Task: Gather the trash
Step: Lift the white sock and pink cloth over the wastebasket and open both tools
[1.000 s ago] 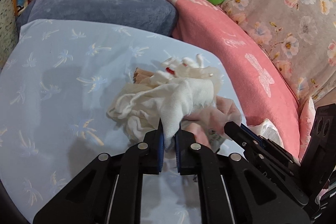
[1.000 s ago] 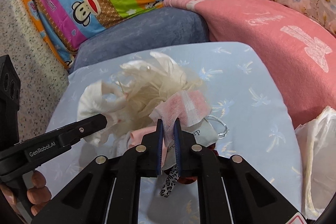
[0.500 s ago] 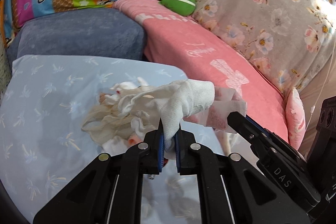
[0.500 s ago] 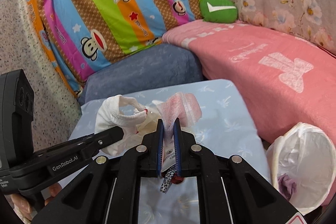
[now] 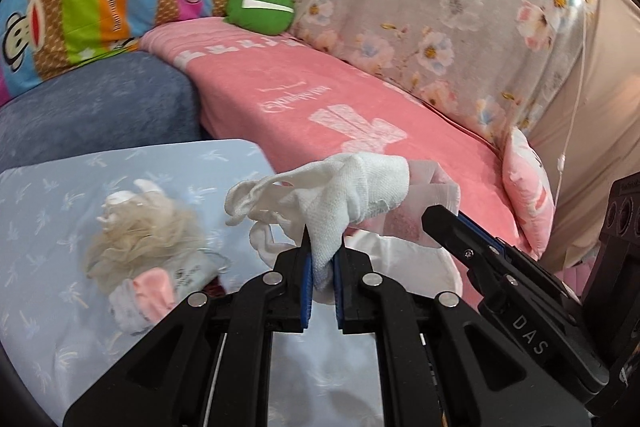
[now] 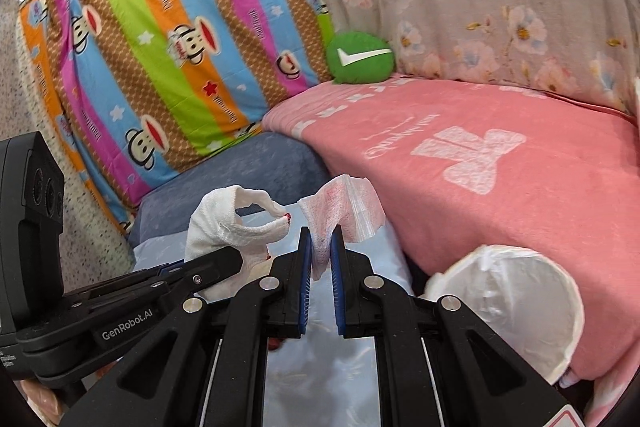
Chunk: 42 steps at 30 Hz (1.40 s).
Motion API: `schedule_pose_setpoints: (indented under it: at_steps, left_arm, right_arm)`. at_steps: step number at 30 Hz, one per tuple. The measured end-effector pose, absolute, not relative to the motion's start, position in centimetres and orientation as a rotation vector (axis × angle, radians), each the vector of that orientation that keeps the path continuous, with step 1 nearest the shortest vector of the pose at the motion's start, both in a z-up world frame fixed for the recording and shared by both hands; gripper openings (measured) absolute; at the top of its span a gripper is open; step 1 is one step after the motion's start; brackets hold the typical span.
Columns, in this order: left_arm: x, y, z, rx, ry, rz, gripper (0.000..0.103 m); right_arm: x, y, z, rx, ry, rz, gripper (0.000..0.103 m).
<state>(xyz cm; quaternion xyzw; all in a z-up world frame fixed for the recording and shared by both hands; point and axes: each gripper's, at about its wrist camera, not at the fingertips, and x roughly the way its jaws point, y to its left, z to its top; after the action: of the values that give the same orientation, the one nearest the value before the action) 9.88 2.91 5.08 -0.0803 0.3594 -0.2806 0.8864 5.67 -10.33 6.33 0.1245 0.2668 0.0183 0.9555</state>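
While both tools are nearly closed, each pinches one scrap. The left gripper (image 5: pixel 322 267) has its blue-padded jaws pressed on a crumpled white woven cloth (image 5: pixel 340 195), which hangs clear above the pale blue palm-print table cover (image 5: pixel 48 195). The right gripper (image 6: pixel 319 251) clamps a thin pink-and-white mesh tissue (image 6: pixel 344 207), also lifted off the surface; the two held pieces sit just beside each other.

A round bin lined with a white plastic bag (image 6: pixel 516 303) stands to the right of the table, against the pink blanket (image 6: pixel 500 155); its mouth tilts toward the camera, and what lies inside cannot be made out.

Left on the table is one small heap: a beige frizzy mesh puff (image 5: pixel 140 239), a pink-and-white fabric piece (image 5: pixel 148 291) and a white printed wrapper (image 5: pixel 192 273), all touching.
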Motion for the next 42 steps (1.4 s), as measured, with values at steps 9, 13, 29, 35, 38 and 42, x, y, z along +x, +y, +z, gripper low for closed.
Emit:
schedule_pose_setpoints:
  at_steps: [9,13,29,35,38,42]
  left_arm:
    - [8.9,-3.5,5.6,-0.102,0.756,-0.705,0.008]
    - [8.7,-6.2,5.4,-0.072,0.764,-0.749,0.009]
    - [8.7,-12.9,3.4,-0.012,0.834,-0.831,0.013]
    - [9.1,-12.8,3.3,-0.025,0.801,-0.775,0.063]
    - [9.7,-12.7,3.1,-0.030,0.814,-0.761,0.063]
    - [10.0,-12.3,2.8,-0.036,0.820,-0.740,0.063]
  right_arm:
    - [2.9,-17.4,6.0,0.325,0.520,-0.073,0.009]
    - [2.1,-20.1,5.5,0.349,0.518,-0.115,0.009]
    - [1.6,-25.8,2.4,0.409,0.553,-0.205,0.011]
    - [1.8,-26.5,1.9,0.422,0.555,-0.215,0.014]
    - [2.0,-26.6,1.7,0.419,0.559,-0.214,0.014]
    - [2.1,-26.3,1.5,0.417,0.563,-0.208,0.014]
